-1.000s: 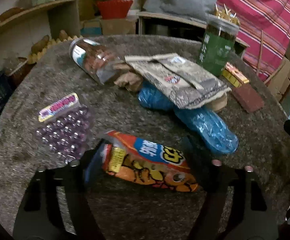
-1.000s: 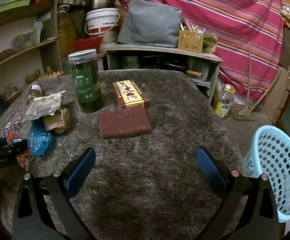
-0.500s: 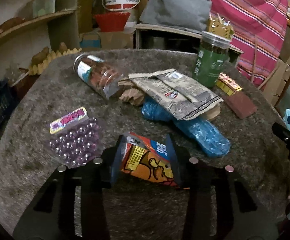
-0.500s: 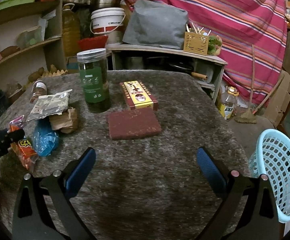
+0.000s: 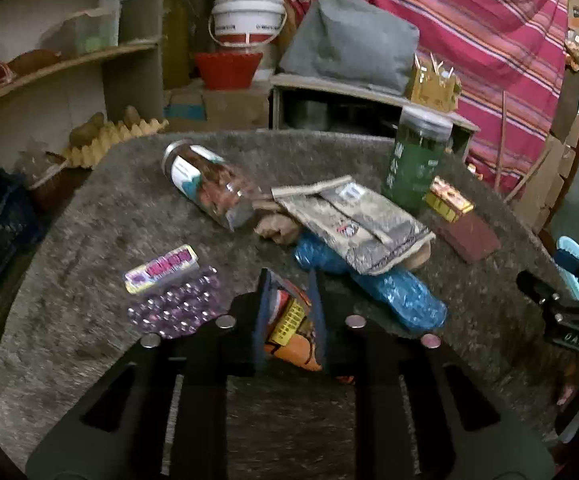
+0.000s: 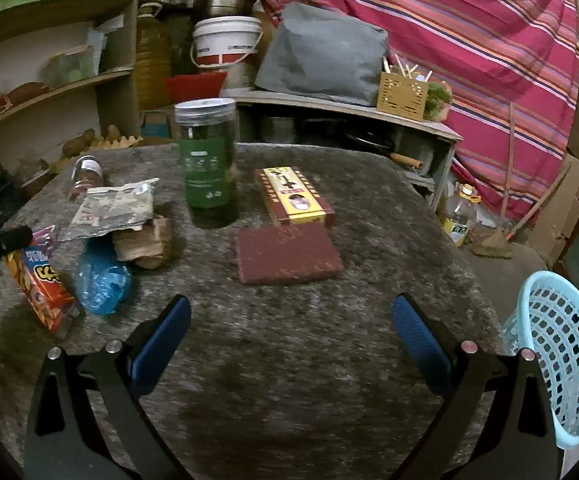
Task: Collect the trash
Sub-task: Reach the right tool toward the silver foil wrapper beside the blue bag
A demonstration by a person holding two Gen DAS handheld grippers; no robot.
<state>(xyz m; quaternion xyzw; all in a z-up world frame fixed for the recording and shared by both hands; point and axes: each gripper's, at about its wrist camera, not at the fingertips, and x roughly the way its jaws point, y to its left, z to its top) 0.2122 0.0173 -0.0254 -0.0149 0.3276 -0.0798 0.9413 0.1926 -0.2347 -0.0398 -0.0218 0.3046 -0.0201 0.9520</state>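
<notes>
While the left gripper (image 5: 287,312) pinches the orange snack bag (image 5: 289,326) between its two blue pads, the bag stands lifted on edge over the gray shaggy table (image 5: 89,232); in the right wrist view the same bag (image 6: 39,284) hangs tilted at the table's left side, its lower corner near or on the pile, cannot tell which. Right gripper (image 6: 289,344) hovers over the table's near edge, fingers spread wide, nothing between them. Landmark is the snack bag: just left of it lies a purple bead blister pack (image 5: 175,300) with a pink-and-yellow label. Just right of it and slightly beyond lies a crumpled blue plastic wrapper (image 5: 393,292). Beyond that, a gray foil pouch (image 5: 349,220) rests partly on the blue wrapper and on a brown crumpled paper lump (image 5: 277,228). Further back and left of the pouch, a clear jar (image 5: 209,184) lies on its side. Far right of the bag, a dark red flat pad (image 6: 287,254) lies flat, a red-and-yellow box (image 6: 293,196) just behind it, touching or nearly so. Upright green jar (image 6: 207,156) stands left of that box. Off the table, far to the right and lower, sits a light blue mesh basket (image 6: 561,360).
</notes>
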